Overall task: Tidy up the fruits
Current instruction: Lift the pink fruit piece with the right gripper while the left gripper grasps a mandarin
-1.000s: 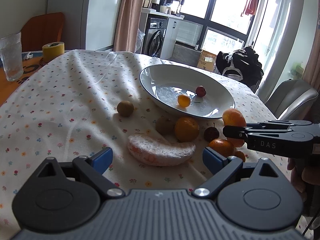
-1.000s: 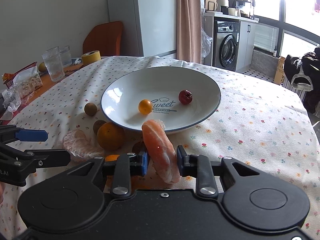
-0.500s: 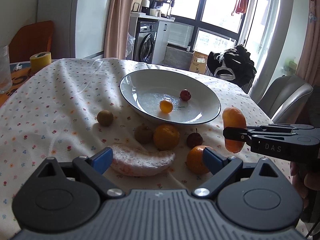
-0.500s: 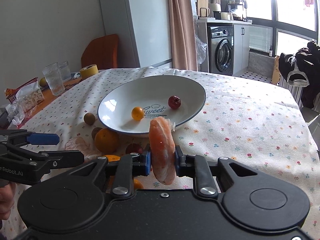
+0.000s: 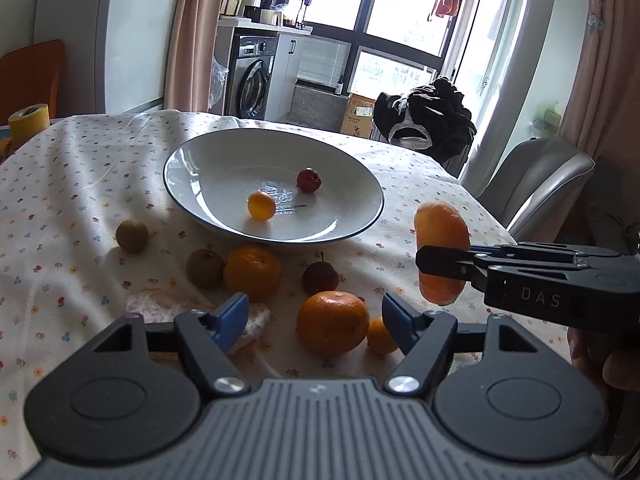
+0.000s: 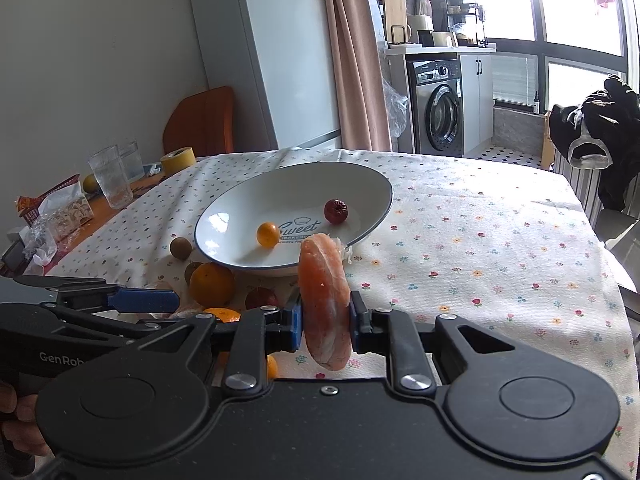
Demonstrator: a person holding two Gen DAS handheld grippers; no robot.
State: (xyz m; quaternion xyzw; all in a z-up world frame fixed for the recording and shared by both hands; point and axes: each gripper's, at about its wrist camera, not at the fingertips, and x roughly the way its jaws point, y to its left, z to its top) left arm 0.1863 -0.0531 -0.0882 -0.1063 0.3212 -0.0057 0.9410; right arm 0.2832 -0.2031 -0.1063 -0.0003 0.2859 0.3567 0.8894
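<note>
A white plate (image 5: 352, 178) on the flowered cloth holds a small orange fruit (image 5: 261, 206) and a red date (image 5: 308, 179). In front of it lie two brown longans (image 5: 132, 235), two mandarins (image 5: 252, 272), a dark red fruit (image 5: 320, 278), a tiny orange fruit (image 5: 380, 336) and a pale wrapped segment (image 5: 160, 304). My left gripper (image 5: 316, 318) hangs open over the nearer mandarin (image 5: 332, 322). My right gripper (image 6: 325, 322) is shut on an orange-pink fruit segment (image 6: 324, 276), held upright in the air just short of the plate (image 6: 240, 220).
A yellow tape roll (image 5: 28, 122), two glasses (image 6: 110, 178) and snack bags (image 6: 56, 212) stand at the table's far left. A grey chair (image 5: 536, 184) is at the right edge, an orange chair (image 6: 200, 120) behind. Bare cloth lies right of the plate.
The right gripper has raised the segment and turned it more upright. The left gripper, still open, has shifted right and now hangs over the nearer mandarin instead of the wrapped segment.
</note>
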